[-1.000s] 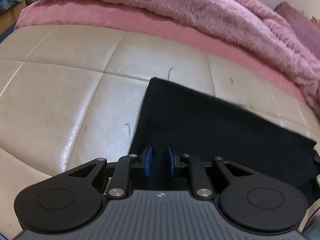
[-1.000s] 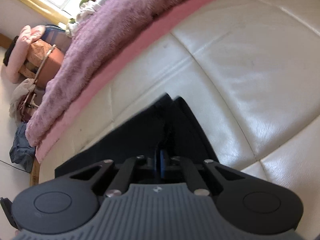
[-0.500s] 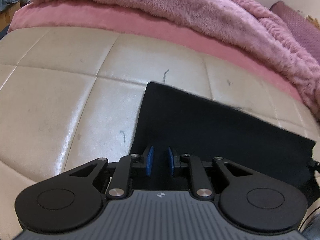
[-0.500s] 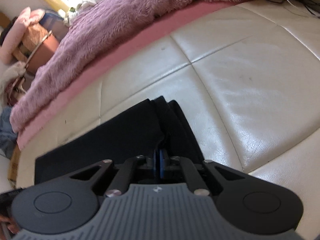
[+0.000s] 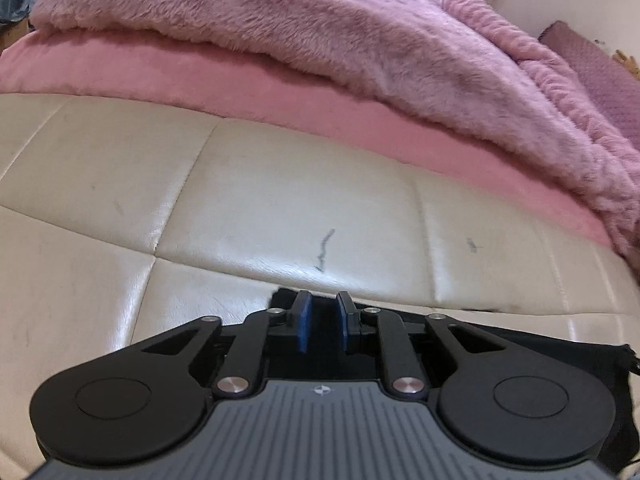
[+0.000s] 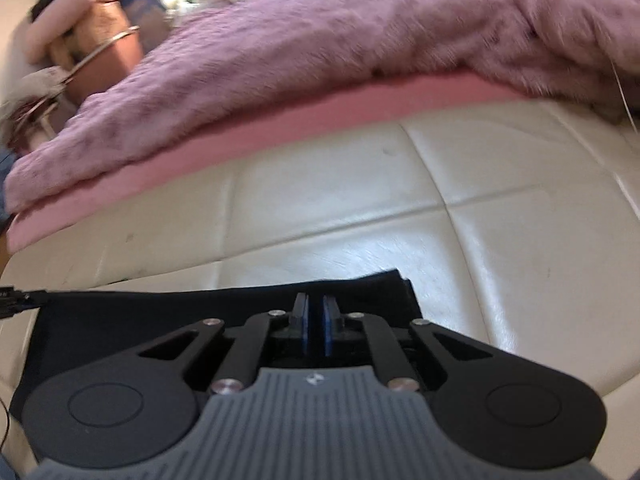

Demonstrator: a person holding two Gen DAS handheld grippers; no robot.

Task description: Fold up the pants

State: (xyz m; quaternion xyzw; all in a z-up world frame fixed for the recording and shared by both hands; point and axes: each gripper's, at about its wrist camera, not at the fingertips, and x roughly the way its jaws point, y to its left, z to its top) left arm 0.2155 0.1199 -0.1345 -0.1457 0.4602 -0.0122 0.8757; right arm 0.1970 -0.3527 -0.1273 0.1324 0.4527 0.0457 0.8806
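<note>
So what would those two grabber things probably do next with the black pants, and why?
Probably draw both back off the pants. The left gripper shows a clear gap between its fingers; the right gripper shows a narrow one, nothing visibly pinched, and the fabric lies flat on the cream cushion.

The left gripper (image 5: 323, 312) and the right gripper (image 6: 316, 312) look alike: matte black linkage arms joined by silver round-headed screws, two broad black lobes each with a recessed circular disc, and triangular cut-outs in the outer arms. Blue pads (image 5: 304, 326) line the black fingers. The near body is ribbed grey, stamped with a small white compass-like mark.
</note>
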